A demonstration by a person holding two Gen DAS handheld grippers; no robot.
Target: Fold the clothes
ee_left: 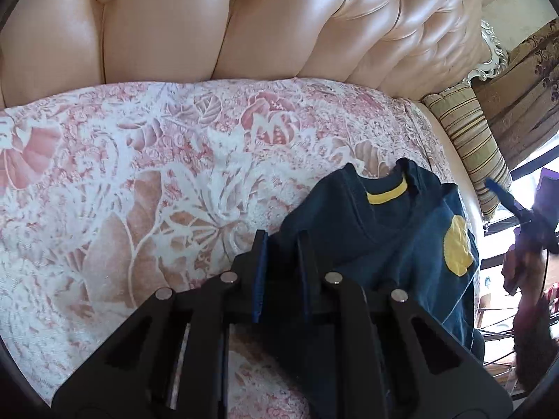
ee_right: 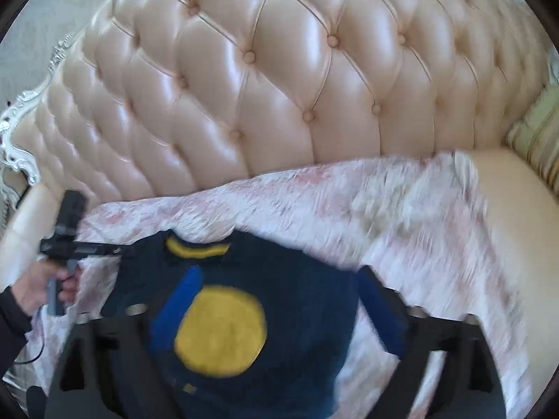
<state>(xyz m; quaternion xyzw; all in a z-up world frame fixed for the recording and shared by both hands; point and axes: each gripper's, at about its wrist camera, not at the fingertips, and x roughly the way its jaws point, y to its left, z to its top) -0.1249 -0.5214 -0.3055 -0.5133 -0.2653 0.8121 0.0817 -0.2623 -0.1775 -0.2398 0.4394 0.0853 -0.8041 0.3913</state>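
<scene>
A navy shirt point(ee_left: 391, 244) with a yellow collar band and a yellow round patch hangs over the pink floral blanket point(ee_left: 139, 192). My left gripper point(ee_left: 281, 241) is shut on the shirt's left shoulder edge, cloth pinched between its blue pads. In the right wrist view the shirt point(ee_right: 244, 331) fills the space between my right gripper's fingers; the right gripper point(ee_right: 279, 279) stands wide open with blue pads on both sides of the shirt. The left gripper also shows there point(ee_right: 115, 249), holding the shirt's shoulder. The right view is motion-blurred.
A tufted cream leather sofa back point(ee_right: 279, 70) rises behind the blanket. A striped cushion point(ee_left: 468, 153) lies at the sofa's right end. The right gripper's handle and hand show at the far right of the left wrist view point(ee_left: 524, 216).
</scene>
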